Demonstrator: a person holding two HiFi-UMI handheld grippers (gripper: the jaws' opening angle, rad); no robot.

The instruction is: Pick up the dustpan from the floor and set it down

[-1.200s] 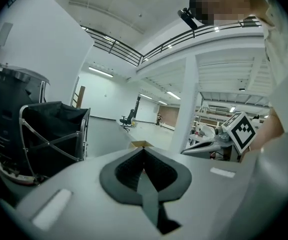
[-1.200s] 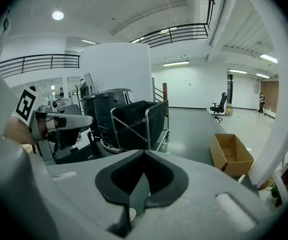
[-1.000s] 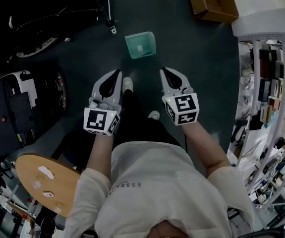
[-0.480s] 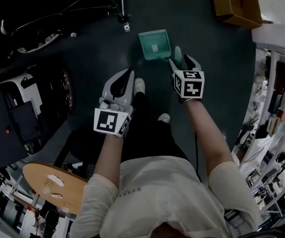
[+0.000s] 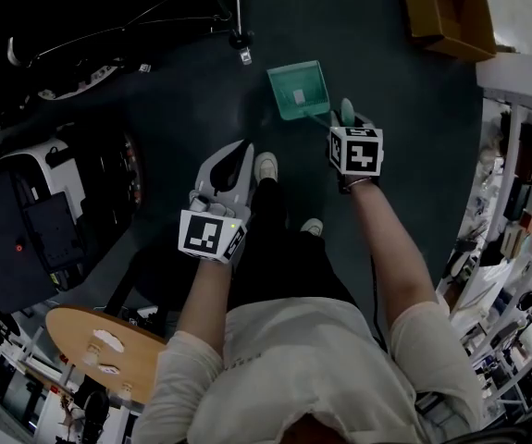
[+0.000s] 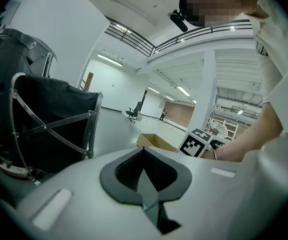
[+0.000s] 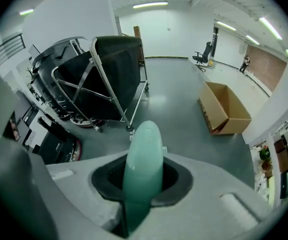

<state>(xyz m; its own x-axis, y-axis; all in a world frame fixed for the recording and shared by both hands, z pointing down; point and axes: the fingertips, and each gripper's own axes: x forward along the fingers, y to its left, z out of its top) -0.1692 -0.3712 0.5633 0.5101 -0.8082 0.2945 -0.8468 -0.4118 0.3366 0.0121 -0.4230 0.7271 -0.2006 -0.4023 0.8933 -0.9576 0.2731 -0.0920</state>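
The green dustpan (image 5: 300, 91) lies on the dark floor ahead of the person's feet, its handle (image 5: 346, 111) pointing back toward me. My right gripper (image 5: 344, 120) points steeply down over that handle, and its jaws are closing with the handle between them. In the right gripper view the green handle (image 7: 144, 154) stands up through the gap of the right gripper (image 7: 142, 184), with both pads against it. My left gripper (image 5: 236, 158) hangs lower left, beside the person's leg. Nothing is in it, and the left gripper (image 6: 145, 156) has its pads together.
A cardboard box (image 5: 441, 12) sits open at the far right, also the cardboard box (image 7: 224, 109) in the right gripper view. A black folding cart (image 7: 108, 79) on wheels stands just beyond the dustpan. White shelves (image 5: 525, 202) line the right side. A round wooden stool (image 5: 99, 340) and black equipment (image 5: 25, 229) are at left.
My right gripper has moved forward and down to the dustpan's handle and closed around it. The left gripper has sunk slightly and stayed shut.
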